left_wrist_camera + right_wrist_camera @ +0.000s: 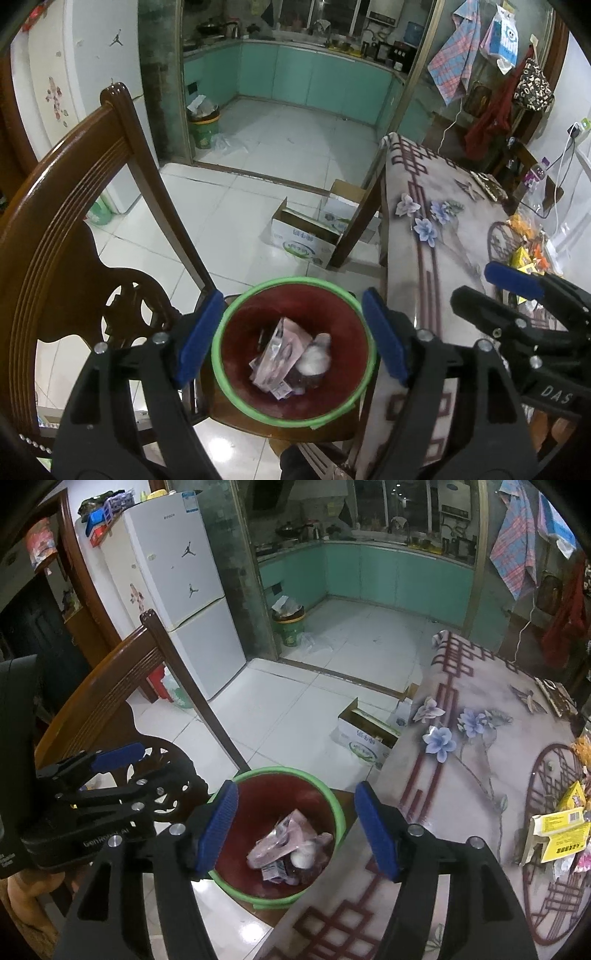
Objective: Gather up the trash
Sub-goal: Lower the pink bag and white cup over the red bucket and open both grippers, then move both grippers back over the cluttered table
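1. Your left gripper point(291, 345) sits nearest the lens, jaws spread wide with nothing between the blue pads point(199, 334); it hangs over the mouth of the red bin point(236, 354).
2. Your right gripper point(295, 829) is likewise spread and empty, poised above the same bin from the table side.
3. Both tools stand just beside each other, left of the table edge point(391, 775).
4. That bin, green-rimmed, rests on the seat of the wooden chair point(74, 206), which is pulled close against the table.
5. Collected trash point(286, 352) lies at the bottom of the bin: pinkish wrappers, a crumpled white wad, a small printed carton.
6. More litter point(561, 830) remains on the patterned tablecloth at your right: yellow boxes and loose wrappers, well apart from both grippers.
7. On the tiled floor beyond, you have an open cardboard box point(306, 236) and a green waste bucket point(203, 127) at the kitchen doorway.
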Tool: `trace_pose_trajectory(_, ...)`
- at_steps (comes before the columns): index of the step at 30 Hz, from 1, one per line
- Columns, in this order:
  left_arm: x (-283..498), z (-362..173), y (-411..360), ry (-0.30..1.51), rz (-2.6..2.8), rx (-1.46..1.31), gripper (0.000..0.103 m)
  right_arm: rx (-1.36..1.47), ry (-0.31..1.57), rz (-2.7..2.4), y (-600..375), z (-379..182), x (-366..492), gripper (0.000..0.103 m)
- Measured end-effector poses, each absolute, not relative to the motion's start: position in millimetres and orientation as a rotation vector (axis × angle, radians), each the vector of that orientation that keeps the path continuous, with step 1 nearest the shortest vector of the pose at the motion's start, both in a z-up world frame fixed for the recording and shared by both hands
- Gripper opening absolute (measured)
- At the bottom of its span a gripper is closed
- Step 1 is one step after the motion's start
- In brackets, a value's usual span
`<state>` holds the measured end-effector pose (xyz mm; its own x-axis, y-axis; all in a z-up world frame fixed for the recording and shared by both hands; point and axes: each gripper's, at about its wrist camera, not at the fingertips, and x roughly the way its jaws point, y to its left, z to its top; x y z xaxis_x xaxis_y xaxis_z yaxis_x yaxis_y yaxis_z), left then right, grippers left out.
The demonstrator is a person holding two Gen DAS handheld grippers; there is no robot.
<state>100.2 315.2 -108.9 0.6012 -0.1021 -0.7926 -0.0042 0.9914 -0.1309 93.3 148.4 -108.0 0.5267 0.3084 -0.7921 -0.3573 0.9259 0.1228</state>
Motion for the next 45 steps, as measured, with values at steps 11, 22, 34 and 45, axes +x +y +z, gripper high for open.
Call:
trace_pose_trajectory(11, 88.3, -92.6, 286.1, 0.892, -0.082, -0.088, 0.075, 0.009, 0.899, 0.323, 99.6, -90.2, 73.8, 0.073)
trace_pose_trajectory(22, 80.8, -83.7, 193.1, 0.885, -0.181, -0.018, 0.075, 0.052, 0.878, 0.232, 17.9, -81.1, 43.4, 0.077)
trace_pose_trajectory(34, 54.4, -102.6, 33.2, 0.939, -0.341, 0.077, 0.075, 0.016, 0.99, -0.01, -188.5, -120.5, 17.1, 0.084)
trace_pose_trajectory(45, 63.1, -110.7, -78.5, 0.954, -0.456, 0.221, 0.083, -0.311, 1.288, 0.093, -353.4, -199.8, 109.3, 0.088)
